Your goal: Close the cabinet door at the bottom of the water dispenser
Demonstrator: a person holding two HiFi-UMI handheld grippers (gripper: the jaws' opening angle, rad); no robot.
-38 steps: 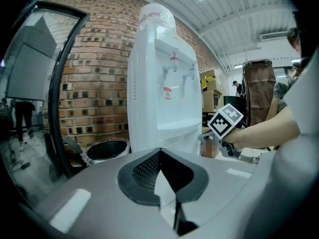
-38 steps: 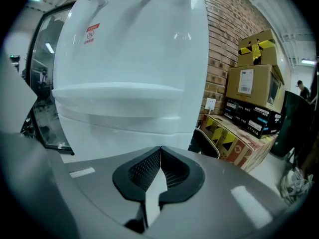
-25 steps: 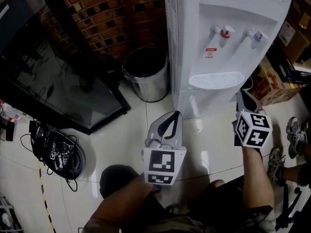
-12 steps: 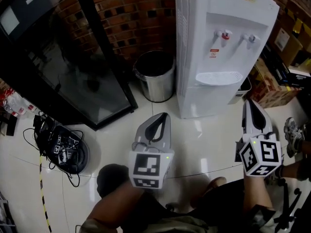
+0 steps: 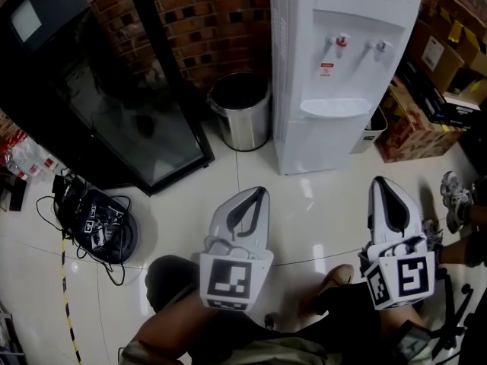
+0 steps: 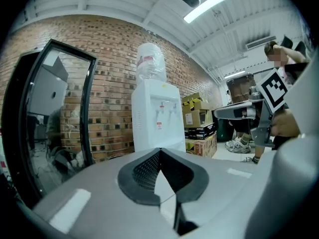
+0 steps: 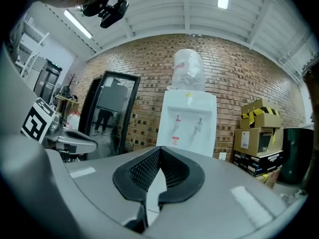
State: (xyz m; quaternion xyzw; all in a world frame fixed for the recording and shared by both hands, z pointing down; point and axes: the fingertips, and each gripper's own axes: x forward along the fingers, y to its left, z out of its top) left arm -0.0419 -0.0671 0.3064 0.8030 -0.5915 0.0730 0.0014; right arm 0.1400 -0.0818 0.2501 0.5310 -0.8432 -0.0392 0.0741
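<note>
– The left hand-held gripper (image 5: pixel 257 192) was clenched when I looked, its jaws tip to tip with nothing between them.

– And the other one?

– The right hand-held gripper (image 5: pixel 380 181) was the same, closed up and empty. I saw both held over the pale tiled floor (image 5: pixel 304 196), side by side but well apart, each pointing toward twelve o'clock.

– Where was the water dispenser?

– The water dispenser (image 5: pixel 335 74) stood at twelve o'clock of the two, against the brick wall (image 5: pixel 205 21), clear of both tips. It carried a bottle (image 6: pixel 149 61) on top, and two taps sat above the drip tray (image 5: pixel 335 107).

– What about the cabinet door?

– The cabinet door (image 5: pixel 323 143) was the white panel under that tray. From the head view it lay flush with the body, and I could make out no gap along its edges.

– Anything close by?

– A steel bin (image 5: pixel 242 112) stood just beside the dispenser at its nine o'clock. A black glass-fronted cooler (image 5: pixel 114 105) was further round toward ten. Cardboard boxes (image 5: pixel 415 124) were stacked at the dispenser's three o'clock. A coil of cables (image 5: pixel 95 230) lay on the floor at nine o'clock of the left gripper.
</note>
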